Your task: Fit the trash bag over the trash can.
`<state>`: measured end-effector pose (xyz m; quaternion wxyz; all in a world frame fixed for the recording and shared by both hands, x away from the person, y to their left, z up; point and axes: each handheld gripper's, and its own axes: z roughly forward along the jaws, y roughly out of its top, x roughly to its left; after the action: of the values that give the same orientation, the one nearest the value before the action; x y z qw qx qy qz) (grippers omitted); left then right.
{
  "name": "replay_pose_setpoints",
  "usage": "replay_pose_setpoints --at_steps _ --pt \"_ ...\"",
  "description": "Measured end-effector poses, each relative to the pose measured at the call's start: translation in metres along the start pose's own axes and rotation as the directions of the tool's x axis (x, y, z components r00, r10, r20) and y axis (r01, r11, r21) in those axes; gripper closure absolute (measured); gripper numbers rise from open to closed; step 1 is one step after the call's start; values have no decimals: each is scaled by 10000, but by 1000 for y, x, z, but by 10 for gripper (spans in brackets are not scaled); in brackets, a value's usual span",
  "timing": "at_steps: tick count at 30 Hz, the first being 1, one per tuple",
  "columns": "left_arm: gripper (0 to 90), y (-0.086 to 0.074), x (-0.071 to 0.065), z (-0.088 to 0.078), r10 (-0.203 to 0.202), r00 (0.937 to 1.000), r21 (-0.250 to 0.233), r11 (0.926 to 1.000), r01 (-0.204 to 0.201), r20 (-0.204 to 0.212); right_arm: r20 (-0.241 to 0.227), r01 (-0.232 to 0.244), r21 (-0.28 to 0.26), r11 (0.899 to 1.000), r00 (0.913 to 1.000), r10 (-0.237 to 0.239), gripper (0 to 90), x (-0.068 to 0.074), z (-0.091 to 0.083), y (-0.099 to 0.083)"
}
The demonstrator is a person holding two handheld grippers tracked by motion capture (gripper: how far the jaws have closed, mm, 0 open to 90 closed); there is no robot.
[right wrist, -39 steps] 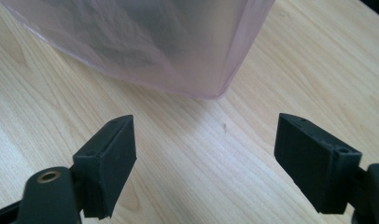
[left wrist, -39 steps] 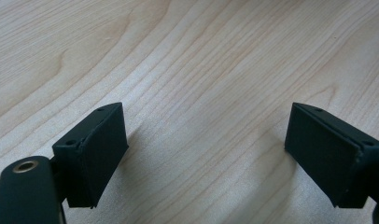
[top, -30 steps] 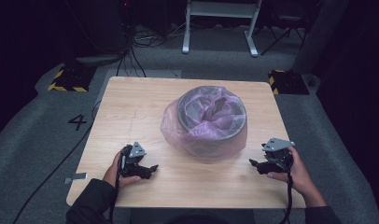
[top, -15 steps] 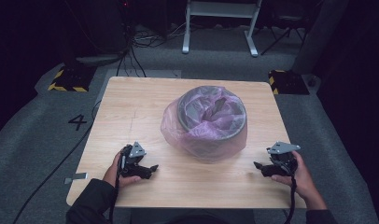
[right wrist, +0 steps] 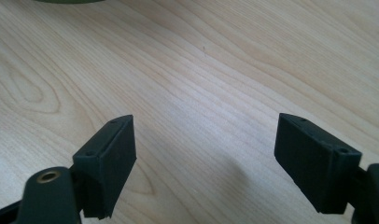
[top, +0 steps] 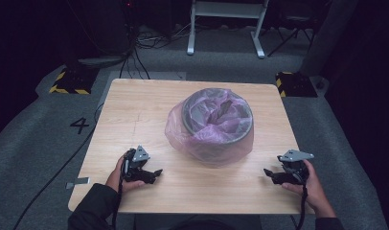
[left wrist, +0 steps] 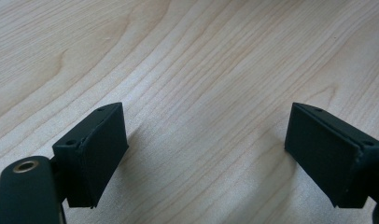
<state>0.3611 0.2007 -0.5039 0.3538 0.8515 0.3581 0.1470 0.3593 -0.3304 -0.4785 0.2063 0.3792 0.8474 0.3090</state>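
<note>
Bin [top: 217,125] with pink bag [top: 183,132]: stood mid-table, far and between both grippers. Left gripper [top: 154,173] nearer, empty, jaws wide. Right gripper [top: 269,173] likewise spread, empty.

Pale wood grain is streaking across the table [top: 135,120], a translucent pink-purple bag [top: 209,139] is draping the grey bin [top: 192,112], black grippers flanking.

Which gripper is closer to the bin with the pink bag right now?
Left, by a small margin. The left gripper sits at the near left of the bin, a short gap from the bag's skirt. The right gripper is at the near right, slightly farther away. Both jaws stand open, empty.
</note>
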Motion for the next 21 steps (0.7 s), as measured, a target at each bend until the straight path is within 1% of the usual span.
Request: replay_pose_setpoints --at_steps 2,6,8,11,13,14,16,20,21 --pt "129 0 0 0 13 10000 -1 10000 -13 -6 -101 -157 -78 9998 9998 157 211 -1 0 -4" --pt "128 0 0 0 -14 10000 5 10000 14 15 -67 -479 -53 9988 9988 478 211 -6 1 -12" --pt "128 0 0 0 -18 10000 5 10000 18 12 -143 -691 -97 9976 9975 690 211 -9 1 -16" --pt "128 0 0 0 -31 10000 13 10000 31 -23 -100 -950 -116 9954 9954 949 212 -14 2 -22" --pt "127 1 0 1 -29 10000 -17 10000 29 -35 50 -1206 -61 9927 9927 1206 206 -18 3 -25" --pt "128 1 0 1 -33 10000 -2 10000 33 -20 -2 -1415 -69 9899 9899 1415 210 -20 3 -27" --pt "127 1 0 1 -40 10000 0 10000 40 -4 24 -1621 -144 9867 9868 1622 208 -25 2 -30" --pt "127 1 0 1 -53 10000 -13 10000 53 5 370 -2008 -579 9779 9785 2031 197 -35 1 -39" --pt "127 1 0 1 -59 10000 -35 10000 59 -8 498 -2134 -719 9743 9748 2172 197 -38 0 -42"
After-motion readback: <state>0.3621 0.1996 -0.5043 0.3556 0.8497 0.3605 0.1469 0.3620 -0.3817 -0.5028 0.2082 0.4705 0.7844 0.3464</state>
